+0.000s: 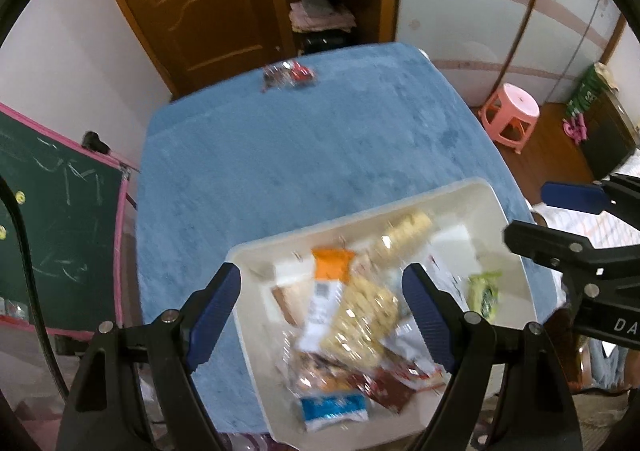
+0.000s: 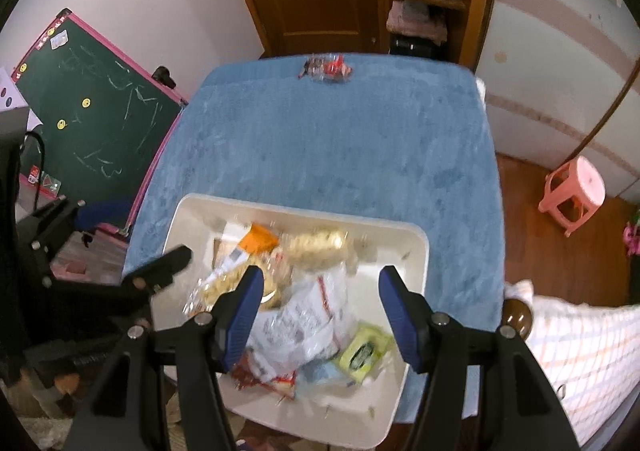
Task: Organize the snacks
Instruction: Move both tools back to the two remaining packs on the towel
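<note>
Both sets of fingers stand wide and hold nothing: the left gripper (image 1: pixel 320 315) and the right gripper (image 2: pixel 320 315) hang over the white plastic bin (image 1: pixel 508 219), heaped with crinkly snack packets. Beyond the fingers, across the plush blue counter (image 2: pixel 340 139), one red-and-clear wrapped snack (image 2: pixel 326 69) lies at the far edge, long axis crosswise. Neither hand looks clearly nearer.
</note>
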`<action>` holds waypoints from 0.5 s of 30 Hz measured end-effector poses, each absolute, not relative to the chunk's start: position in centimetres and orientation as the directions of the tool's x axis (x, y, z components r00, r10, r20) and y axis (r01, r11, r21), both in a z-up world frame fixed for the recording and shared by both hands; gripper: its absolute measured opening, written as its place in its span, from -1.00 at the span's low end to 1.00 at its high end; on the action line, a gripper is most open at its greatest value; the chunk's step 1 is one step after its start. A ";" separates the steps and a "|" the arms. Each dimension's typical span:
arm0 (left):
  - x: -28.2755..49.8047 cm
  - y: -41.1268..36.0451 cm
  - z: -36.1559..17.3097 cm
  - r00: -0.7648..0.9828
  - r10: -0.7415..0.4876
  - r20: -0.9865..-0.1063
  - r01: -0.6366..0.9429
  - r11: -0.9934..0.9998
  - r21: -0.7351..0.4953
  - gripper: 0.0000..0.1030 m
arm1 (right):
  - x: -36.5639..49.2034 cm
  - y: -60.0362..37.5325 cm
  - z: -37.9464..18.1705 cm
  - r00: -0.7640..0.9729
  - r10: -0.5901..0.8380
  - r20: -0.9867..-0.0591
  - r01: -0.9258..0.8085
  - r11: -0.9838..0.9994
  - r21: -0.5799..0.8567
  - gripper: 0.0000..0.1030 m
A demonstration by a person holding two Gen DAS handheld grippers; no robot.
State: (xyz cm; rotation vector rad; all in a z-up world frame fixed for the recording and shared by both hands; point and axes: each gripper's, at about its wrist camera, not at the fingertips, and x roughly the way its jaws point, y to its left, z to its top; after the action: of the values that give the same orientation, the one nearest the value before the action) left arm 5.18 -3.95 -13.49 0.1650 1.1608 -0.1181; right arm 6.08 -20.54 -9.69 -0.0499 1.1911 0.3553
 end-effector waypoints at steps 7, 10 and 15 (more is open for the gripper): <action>10.6 -1.7 -8.5 0.506 0.032 -0.862 0.143 0.982 0.121 0.60 | 10.1 -20.6 -5.7 0.413 0.223 -0.883 -0.320 0.943 0.089 0.18; 13.2 -1.0 -6.4 0.547 0.050 -0.836 0.145 0.977 0.154 0.60 | 12.8 -20.8 -3.2 0.468 0.209 -0.859 -0.324 0.944 0.053 0.18; 18.5 -0.1 -3.5 0.591 0.079 -0.803 0.163 0.963 0.214 0.70 | 18.3 -20.8 0.9 0.557 0.190 -0.808 -0.320 0.947 0.002 0.18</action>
State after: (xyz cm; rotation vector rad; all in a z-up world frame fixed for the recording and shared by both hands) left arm 18.50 -0.06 -3.47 0.2786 0.9409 -0.0495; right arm 18.32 -20.80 0.90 -0.1514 0.9332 0.3026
